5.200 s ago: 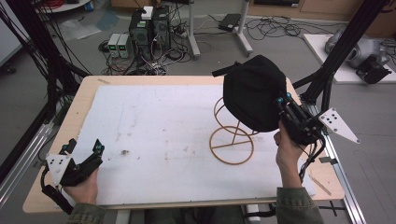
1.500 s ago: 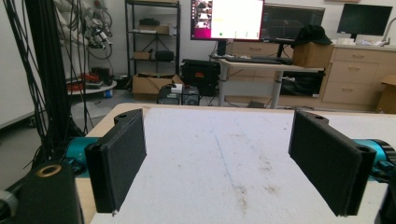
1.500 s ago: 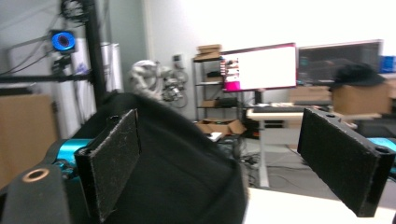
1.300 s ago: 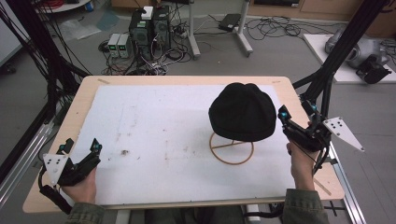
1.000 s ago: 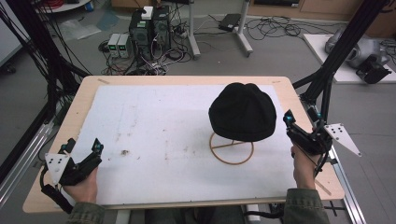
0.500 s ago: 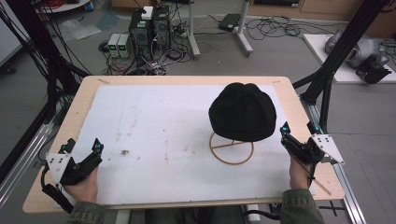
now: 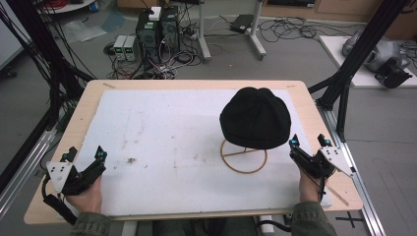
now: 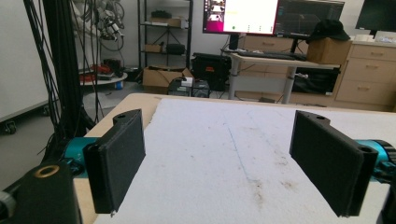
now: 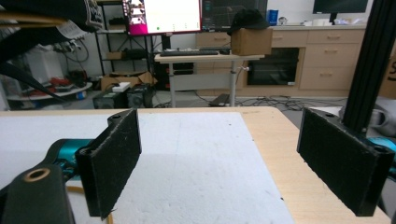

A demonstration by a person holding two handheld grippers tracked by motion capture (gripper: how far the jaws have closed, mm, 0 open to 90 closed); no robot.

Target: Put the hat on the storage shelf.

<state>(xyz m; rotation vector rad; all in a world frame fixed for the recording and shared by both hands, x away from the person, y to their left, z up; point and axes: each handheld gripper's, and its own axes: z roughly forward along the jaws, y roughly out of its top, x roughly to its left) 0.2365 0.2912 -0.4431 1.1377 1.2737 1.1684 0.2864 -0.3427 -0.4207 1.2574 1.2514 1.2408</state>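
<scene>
On the counter (image 7: 147,93), black hat (image 7: 255,118) sits atop wire stand (image 7: 243,156); right hand-held gripper (image 7: 309,141) jaws apart beside it, left hand-held gripper (image 7: 84,153) apart too.

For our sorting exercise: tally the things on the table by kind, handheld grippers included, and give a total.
Black hats: 1
Wire hat stands: 1
Handheld grippers, left gripper and right gripper: 2
Total: 4

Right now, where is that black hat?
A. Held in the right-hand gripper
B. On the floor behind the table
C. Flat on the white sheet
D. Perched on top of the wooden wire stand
D: the black hat sits on top of the wooden stand, whose ring base rests on the white sheet, while the right gripper is open beside it, holding nothing.
</scene>
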